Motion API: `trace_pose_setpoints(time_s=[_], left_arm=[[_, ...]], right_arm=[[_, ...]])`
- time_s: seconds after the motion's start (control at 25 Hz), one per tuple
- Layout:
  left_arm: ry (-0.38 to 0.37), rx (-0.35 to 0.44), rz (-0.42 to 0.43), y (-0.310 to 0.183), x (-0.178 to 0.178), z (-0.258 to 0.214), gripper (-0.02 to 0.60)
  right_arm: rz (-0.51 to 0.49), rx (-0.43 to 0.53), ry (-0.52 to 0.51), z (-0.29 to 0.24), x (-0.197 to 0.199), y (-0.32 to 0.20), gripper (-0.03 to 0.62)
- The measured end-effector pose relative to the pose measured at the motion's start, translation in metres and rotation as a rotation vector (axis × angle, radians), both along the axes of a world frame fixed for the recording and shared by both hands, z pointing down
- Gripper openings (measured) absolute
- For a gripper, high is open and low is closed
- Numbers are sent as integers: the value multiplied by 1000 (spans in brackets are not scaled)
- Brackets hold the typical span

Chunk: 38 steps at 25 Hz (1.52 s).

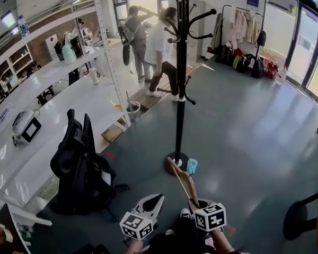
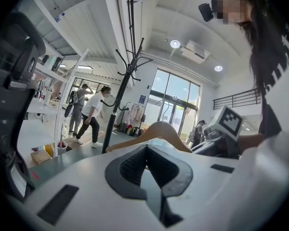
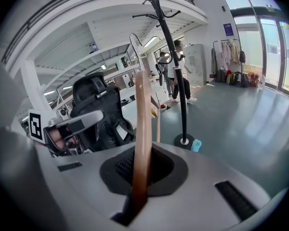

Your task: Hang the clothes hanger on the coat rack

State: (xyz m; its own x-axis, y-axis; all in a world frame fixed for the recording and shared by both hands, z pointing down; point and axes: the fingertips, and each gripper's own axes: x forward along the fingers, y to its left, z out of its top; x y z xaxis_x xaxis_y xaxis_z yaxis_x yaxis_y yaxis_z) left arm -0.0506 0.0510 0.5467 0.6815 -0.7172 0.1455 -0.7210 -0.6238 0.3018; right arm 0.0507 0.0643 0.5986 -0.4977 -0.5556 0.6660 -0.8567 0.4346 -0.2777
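The hanger (image 1: 183,180) is gripped by one wooden arm in the right gripper's (image 1: 197,204) jaws and raised toward the rack (image 1: 180,105), presumably for hooking. The left gripper's (image 1: 152,202) jaws are closed, empty, alongside.

Just left of my left gripper (image 1: 152,201) stands a black high-backed office chair (image 1: 79,165) on the grey-green floor (image 1: 244,131). Farther left runs a long white counter (image 1: 47,97), and a white boxy device with a dark screen (image 1: 25,127) sits on it. Near my right gripper (image 1: 197,201), just ahead, a small light-blue object (image 1: 192,166) lies on the floor. Well ahead, a person in a white top (image 1: 160,46) stands beside a person in grey (image 1: 135,33). Far ahead to the right, a rail of pale clothes (image 1: 243,25) has bags (image 1: 248,62) beneath it.
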Motion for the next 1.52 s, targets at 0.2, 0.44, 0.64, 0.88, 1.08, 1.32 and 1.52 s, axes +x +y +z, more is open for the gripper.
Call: trace_pose_setpoints(time_s=[0.2, 0.44, 0.64, 0.88, 1.08, 1.32, 1.52], left_arm=[[6, -10, -5, -28, 0, 6, 0], [15, 3, -52, -91, -2, -1, -1], [23, 10, -87, -145, 3, -8, -2], [28, 6, -114, -201, 9, -10, -1], [22, 2, -138, -235, 13, -7, -1], [11, 0, -171, -261, 16, -6, -2], [16, -4, -190, -272, 19, -7, 0]], right_arm=[[7, 2, 7, 2, 5, -34, 9], [-12, 4, 12, -1, 14, -97, 9], [-55, 8, 17, -6, 15, -157, 9], [-100, 8, 13, -9, 15, -221, 9], [-123, -2, 8, -4, 18, -259, 9], [-161, -14, -2, 1, 18, -288, 9], [-184, -13, -5, 3, 18, -306, 9]])
